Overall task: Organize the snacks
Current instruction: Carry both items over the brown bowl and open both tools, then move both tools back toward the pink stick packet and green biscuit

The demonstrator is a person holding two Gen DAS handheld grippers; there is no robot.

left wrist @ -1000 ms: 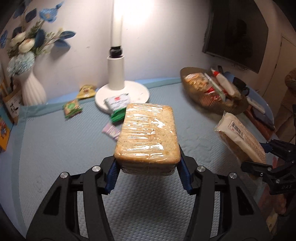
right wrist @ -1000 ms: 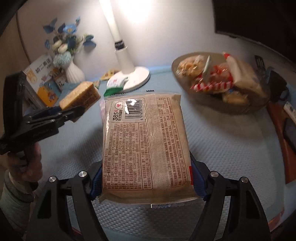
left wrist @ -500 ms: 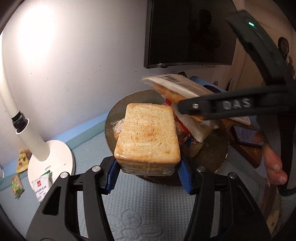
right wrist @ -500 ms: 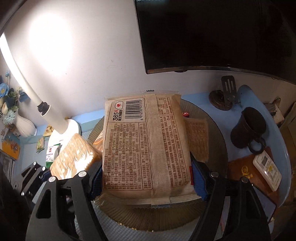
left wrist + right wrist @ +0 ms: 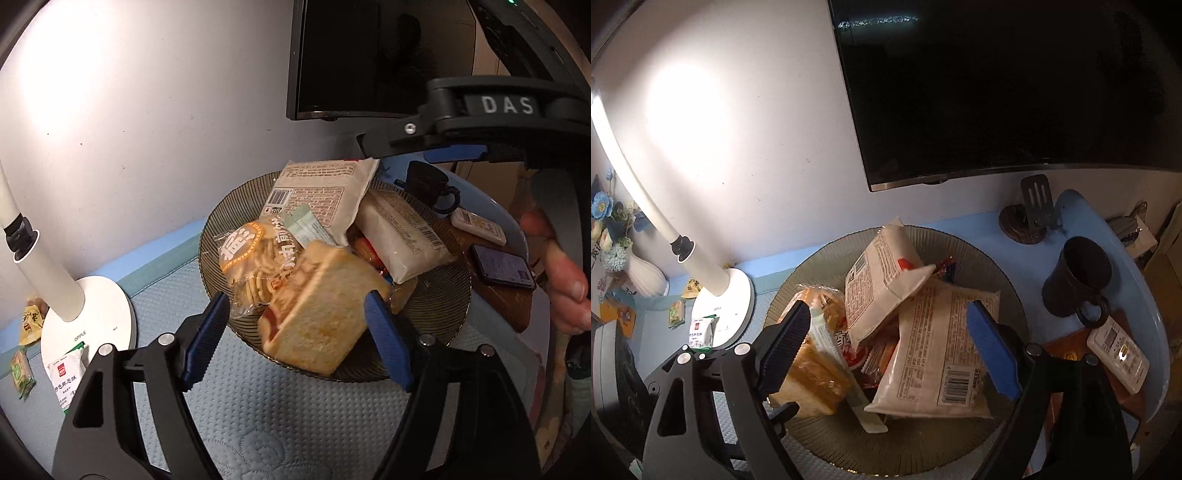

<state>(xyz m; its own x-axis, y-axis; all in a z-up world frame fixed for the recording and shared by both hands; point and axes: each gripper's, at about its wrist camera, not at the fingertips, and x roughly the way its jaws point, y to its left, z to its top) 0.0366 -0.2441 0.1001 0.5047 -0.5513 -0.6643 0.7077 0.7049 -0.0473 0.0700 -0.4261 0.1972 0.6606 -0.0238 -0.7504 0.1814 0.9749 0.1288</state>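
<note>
A dark ribbed glass bowl [image 5: 436, 314] [image 5: 923, 443] holds a pile of snacks. My left gripper [image 5: 297, 299] is open at the bowl's near rim. The wrapped bread loaf [image 5: 325, 314] [image 5: 812, 376] sits tilted between its spread fingers, free of the pads, resting on the pile beside a cracker bag [image 5: 251, 258]. My right gripper [image 5: 888, 308] is open above the bowl. A beige barcode pack [image 5: 882, 280] [image 5: 317, 192] leans on top of the pile beyond its fingertips. A second beige pack [image 5: 942, 358] lies flat under it.
A white lamp base [image 5: 88, 314] stands left of the bowl, with small snack packets [image 5: 66, 373] on the blue mat. To the right sit a black mug [image 5: 1075, 277], a remote [image 5: 1119, 350] and a phone [image 5: 502, 266]. A dark screen [image 5: 997, 92] hangs behind. A person's hand [image 5: 565, 280] shows at right.
Both grippers carried their loads right to the bowl and opened. The bread loaf and the beige pack have dropped onto the pile.
</note>
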